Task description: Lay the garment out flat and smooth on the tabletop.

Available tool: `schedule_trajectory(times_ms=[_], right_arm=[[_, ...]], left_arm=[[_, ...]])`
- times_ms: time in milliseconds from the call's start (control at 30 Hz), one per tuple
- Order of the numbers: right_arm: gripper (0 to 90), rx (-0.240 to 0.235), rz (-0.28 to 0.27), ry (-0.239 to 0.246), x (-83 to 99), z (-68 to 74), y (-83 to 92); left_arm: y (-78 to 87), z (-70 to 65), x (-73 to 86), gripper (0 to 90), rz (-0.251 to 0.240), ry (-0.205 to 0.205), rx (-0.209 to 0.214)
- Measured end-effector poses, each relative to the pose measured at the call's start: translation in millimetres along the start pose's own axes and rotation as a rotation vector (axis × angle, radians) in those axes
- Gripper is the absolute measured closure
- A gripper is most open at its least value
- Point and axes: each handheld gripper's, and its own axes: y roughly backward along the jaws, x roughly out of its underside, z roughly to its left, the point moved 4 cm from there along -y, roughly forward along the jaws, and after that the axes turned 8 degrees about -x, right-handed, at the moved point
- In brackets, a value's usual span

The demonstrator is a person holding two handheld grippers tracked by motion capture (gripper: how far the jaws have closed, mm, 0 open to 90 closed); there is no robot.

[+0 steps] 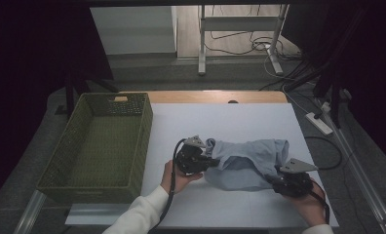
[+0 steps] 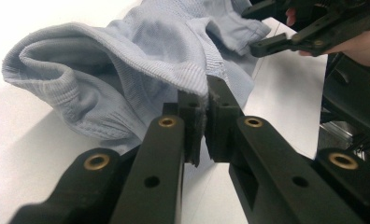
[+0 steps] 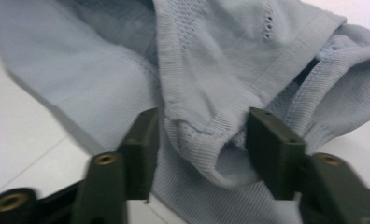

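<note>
High view looks down over my table point(image 1: 230, 117); both gripper views sit close, sharing the blue garment point(image 1: 252, 163)

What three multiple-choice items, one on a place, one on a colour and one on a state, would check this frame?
1. Where does the green basket stand?
A. To the left of the white sheet
B. On top of the garment
C. At the table's right edge

2. What colour is the garment?
A. Red
B. Pale blue
C. Black

3. How do the left gripper's jaws stand?
A. Wide open over bare table
B. Shut on an edge of the garment
C. Shut on the basket's rim

Answers:
1 A, the high view shows the basket left of the white sheet.
2 B, the ribbed knit is pale blue in all views.
3 B, the left gripper view shows the pads pinching a fold of cloth.
</note>
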Motion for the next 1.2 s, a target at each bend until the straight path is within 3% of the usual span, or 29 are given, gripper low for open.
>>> schedule_trajectory(times_ms=[167, 267, 767, 1000, 1200], right_arm=[[74.5, -0.006, 0.014, 0.012, -2.8, 0.2, -1.6], [81.0, -0.015, 0.010, 0.012, -4.1, 0.2, 0.3], [83.7, -0.031, -0.086, 0.005, -17.7, 4.4, 11.1], [83.7, -0.048, -0.177, -0.028, -27.7, 6.0, 19.5], [83.7, -0.045, -0.223, -0.033, -35.5, 7.4, 24.4]], left_arm=[[1.7, 2.7, 0.7, 85.4, -0.006, 0.015, 0.006], [2.9, 3.1, 1.0, 85.4, -0.007, 0.015, 0.004], [8.8, 6.7, 2.6, 85.4, -0.023, 0.024, 0.003], [13.6, 8.6, 1.3, 85.4, -0.041, 0.030, 0.006], [20.4, 11.4, 0.0, 85.4, -0.063, 0.044, 0.011]])
